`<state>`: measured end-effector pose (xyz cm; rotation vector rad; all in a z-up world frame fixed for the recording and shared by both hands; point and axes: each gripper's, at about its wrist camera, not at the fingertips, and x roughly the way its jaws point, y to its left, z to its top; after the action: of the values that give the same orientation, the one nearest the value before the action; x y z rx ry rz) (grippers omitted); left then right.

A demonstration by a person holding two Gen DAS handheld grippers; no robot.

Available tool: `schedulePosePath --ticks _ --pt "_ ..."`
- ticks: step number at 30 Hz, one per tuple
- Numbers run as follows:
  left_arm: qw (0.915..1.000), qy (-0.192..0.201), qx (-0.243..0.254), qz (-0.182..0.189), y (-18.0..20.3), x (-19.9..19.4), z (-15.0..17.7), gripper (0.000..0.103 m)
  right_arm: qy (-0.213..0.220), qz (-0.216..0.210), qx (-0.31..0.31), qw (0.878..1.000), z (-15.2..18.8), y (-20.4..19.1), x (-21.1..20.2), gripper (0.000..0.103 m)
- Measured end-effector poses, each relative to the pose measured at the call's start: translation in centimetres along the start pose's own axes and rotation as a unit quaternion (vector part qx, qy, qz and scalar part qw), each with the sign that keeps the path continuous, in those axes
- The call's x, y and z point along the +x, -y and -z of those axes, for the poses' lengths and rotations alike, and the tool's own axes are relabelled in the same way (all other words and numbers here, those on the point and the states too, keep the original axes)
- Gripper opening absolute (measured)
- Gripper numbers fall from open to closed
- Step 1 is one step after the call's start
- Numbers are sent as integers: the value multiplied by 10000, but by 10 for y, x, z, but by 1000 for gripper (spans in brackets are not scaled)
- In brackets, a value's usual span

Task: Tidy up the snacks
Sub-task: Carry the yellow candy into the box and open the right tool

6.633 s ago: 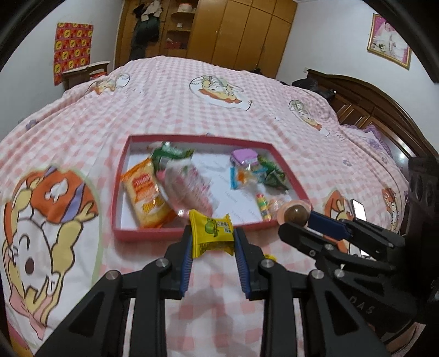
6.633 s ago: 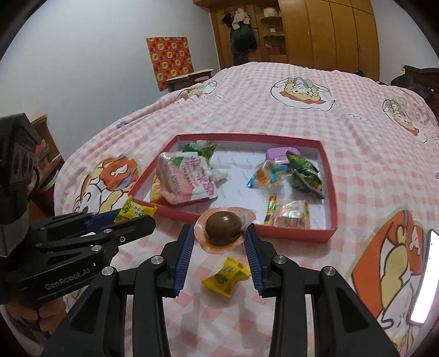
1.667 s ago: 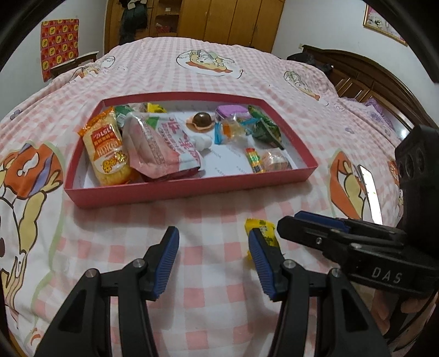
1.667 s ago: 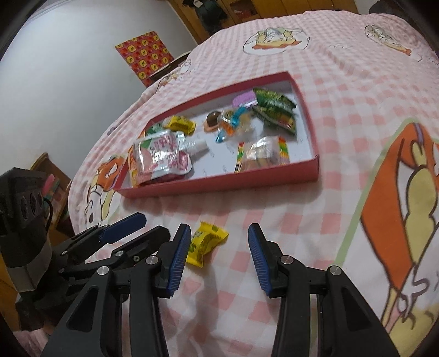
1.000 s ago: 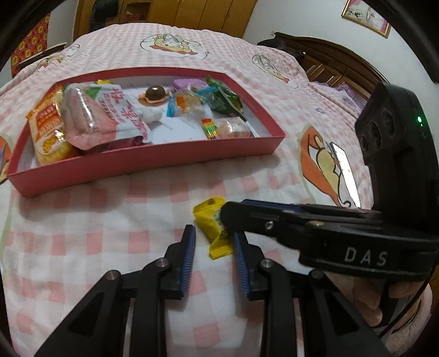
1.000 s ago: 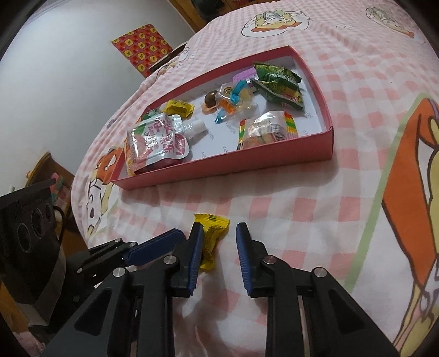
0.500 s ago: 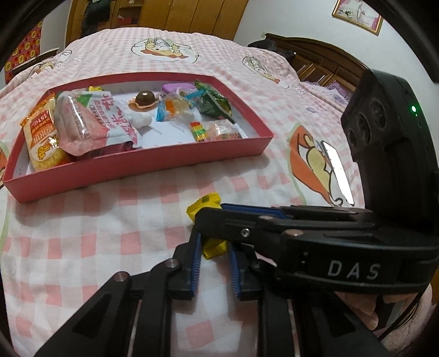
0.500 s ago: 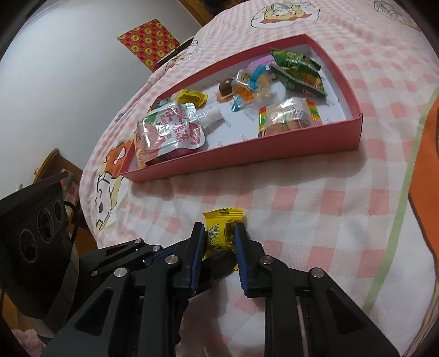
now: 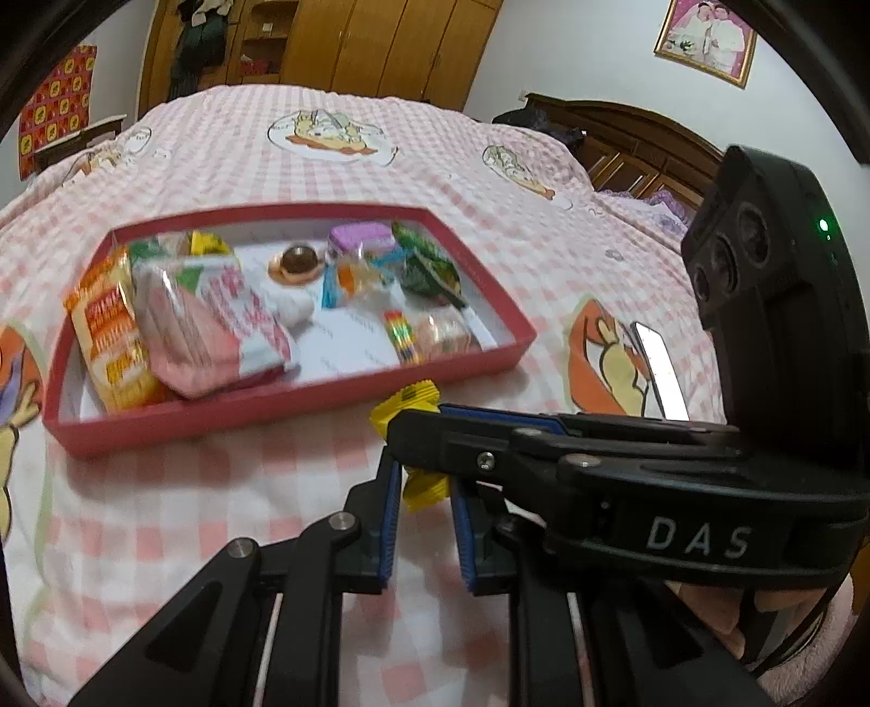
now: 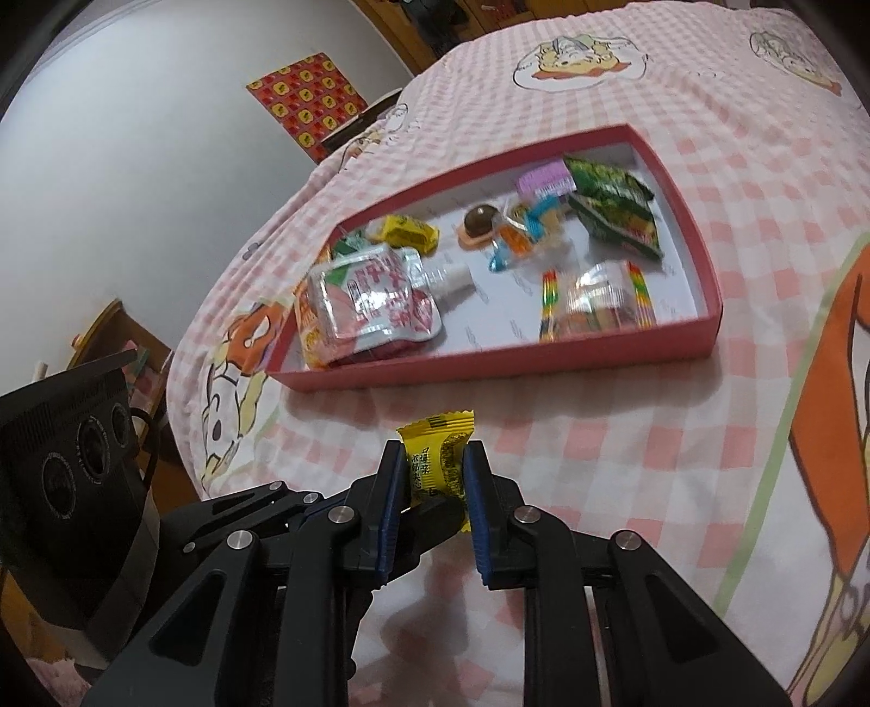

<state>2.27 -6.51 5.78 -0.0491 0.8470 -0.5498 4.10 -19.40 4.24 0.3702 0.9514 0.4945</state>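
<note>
A yellow wrapped candy (image 10: 438,466) sits between the blue pads of my right gripper (image 10: 435,478), which is shut on it just above the bed, short of the red tray (image 10: 505,361). In the left wrist view the same candy (image 9: 409,405) shows partly behind the right gripper's fingers (image 9: 489,443). My left gripper (image 9: 427,489) is closed around the candy's lower end (image 9: 427,489), right under the right gripper. The tray (image 9: 293,405) holds a pink drink pouch (image 9: 209,326), an orange packet (image 9: 109,337), a chocolate ball (image 9: 296,261) and several small sweets.
The pink checked bedspread (image 9: 136,544) lies all around the tray. A phone (image 9: 655,370) lies on the bed to the right. A dark wooden headboard (image 9: 641,141) stands far right, wardrobes (image 9: 380,43) at the back.
Both grippers closed in on the yellow candy on the bedspread and shut on it. It is now lifted slightly off the cover, nearer the tray's front wall.
</note>
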Motion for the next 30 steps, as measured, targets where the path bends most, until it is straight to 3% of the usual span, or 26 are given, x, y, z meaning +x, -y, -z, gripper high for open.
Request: schedulePosePath --ticks 16,24,30 --pt "9999 74 10 -82 -18 30 -49 18 263 217 -1 9994 -51 1 10 23" --pt "9991 78 -48 -416 -26 41 -53 18 333 163 104 9993 -63 11 26 24" --pt "9986 133 -190 -470 -31 33 -53 18 534 217 -6 9983 -62 10 17 35"
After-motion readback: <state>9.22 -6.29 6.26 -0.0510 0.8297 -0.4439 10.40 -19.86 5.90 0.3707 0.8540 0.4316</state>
